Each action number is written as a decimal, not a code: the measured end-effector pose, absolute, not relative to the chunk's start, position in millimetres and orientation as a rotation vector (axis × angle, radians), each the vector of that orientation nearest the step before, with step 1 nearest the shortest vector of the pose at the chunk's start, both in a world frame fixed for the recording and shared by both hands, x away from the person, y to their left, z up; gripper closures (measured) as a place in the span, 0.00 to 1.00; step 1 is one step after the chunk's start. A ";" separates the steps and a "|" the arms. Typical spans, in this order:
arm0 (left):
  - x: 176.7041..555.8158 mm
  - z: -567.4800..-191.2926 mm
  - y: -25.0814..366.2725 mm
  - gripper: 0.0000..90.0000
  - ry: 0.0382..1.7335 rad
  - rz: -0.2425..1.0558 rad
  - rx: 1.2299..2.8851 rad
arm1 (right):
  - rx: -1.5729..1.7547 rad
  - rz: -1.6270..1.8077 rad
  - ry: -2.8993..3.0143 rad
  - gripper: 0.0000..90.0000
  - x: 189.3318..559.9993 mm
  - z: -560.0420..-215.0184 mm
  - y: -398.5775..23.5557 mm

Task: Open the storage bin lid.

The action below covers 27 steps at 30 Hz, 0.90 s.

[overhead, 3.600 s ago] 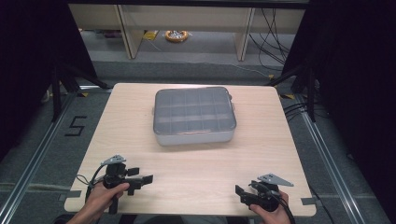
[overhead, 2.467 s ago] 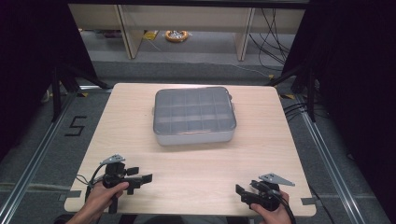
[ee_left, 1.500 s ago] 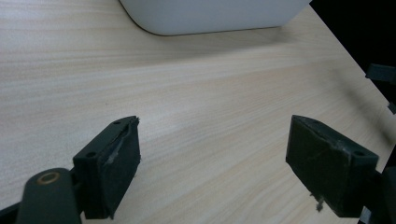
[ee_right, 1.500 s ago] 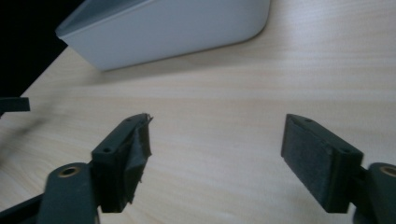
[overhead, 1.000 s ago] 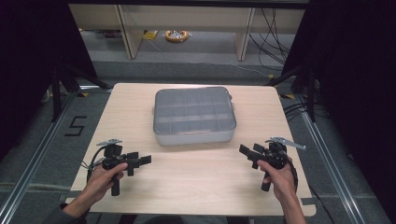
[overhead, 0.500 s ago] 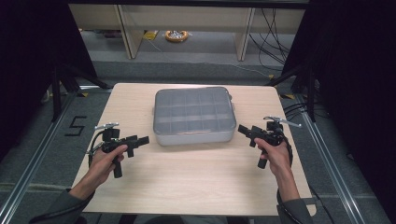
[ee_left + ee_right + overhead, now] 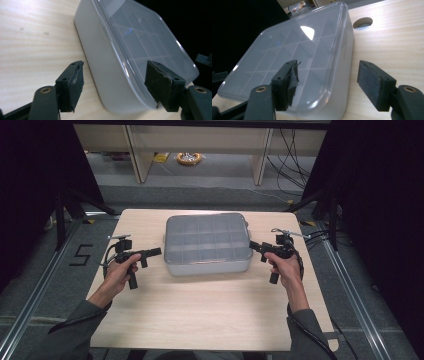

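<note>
- Step in hand: approach to grasp the lidded compartment box, centred on the tabletop.
- Left claw and right claw: jaws apart, just been closing, straddling opposite box ends without contact.
- Next move, judged: seat both claws on the lid edge, then clamp evenly.

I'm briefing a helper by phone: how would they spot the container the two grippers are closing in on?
Look at the light wooden table; near its middle lies the compartment box, between the left gripper and the right gripper. It is a flat grey case with rounded corners, and its clear lid shows a grid of dividers.
</note>
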State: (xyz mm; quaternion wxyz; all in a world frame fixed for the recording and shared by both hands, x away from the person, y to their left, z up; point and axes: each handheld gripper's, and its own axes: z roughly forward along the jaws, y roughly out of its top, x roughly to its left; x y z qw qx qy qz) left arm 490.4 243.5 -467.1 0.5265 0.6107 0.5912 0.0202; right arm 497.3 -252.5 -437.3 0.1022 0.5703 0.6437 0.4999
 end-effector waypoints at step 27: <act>555.1 -467.3 217.9 0.52 1.496 -0.034 1.435 | 1.867 1.456 1.803 0.46 551.0 -439.8 -240.1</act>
